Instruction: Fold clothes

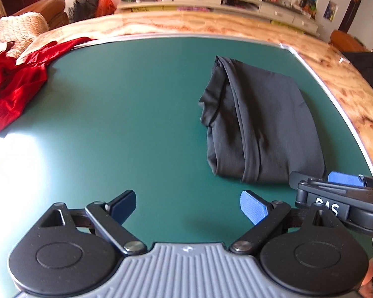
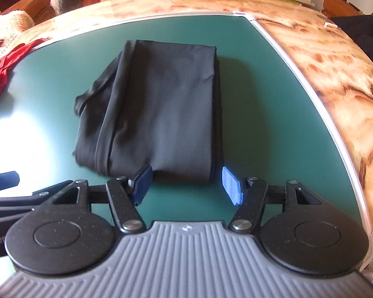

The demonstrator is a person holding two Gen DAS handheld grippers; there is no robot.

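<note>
Covering most of both views: green mat (image 2: 248, 94) on a marbled table (image 2: 335, 79).
Black garment (image 2: 161, 104): already folded into a thick rectangle, lying right of centre on the mat, loose layers bulging along its left edge.
Red garment (image 1: 10, 87): crumpled at the far left corner, apparently next to fold.
Right gripper (image 2: 186, 183): fingers spread apart, empty, just at the black bundle's near edge.
Left gripper (image 1: 189, 206): spread wide, empty, over bare mat.
Advice: reach left and pinch the red cloth by a hem, then drag it flat before folding.
</note>
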